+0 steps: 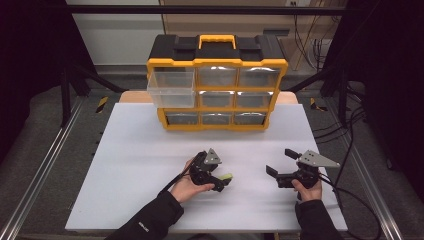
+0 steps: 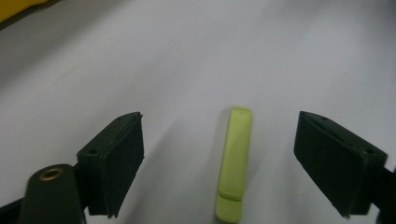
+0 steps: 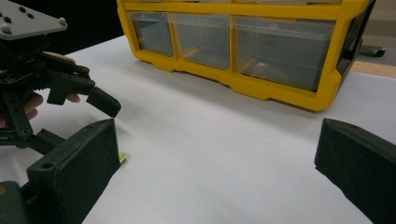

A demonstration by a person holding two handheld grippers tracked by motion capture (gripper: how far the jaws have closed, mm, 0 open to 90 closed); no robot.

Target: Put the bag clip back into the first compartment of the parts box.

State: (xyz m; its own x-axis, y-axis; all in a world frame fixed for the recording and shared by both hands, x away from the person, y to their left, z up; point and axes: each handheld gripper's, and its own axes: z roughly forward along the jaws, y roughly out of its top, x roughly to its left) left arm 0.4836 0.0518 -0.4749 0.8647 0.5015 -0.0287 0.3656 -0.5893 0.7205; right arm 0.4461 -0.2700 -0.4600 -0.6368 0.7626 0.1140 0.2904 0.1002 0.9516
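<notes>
L gripper (image 2: 219,163) is straddling the green clip (image 2: 235,161) lying flat on the white table (image 1: 150,150); jaws apart, no contact. Clip likely light, rigid, smooth plastic: grip across narrow sides, mid-length. R gripper (image 1: 281,163) is idling, jaws wide.

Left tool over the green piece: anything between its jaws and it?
Nothing visible. The left tool straddles the green piece, which lies flat on the white table. The jaws are open with bare table on both sides, neither touching it.
</notes>
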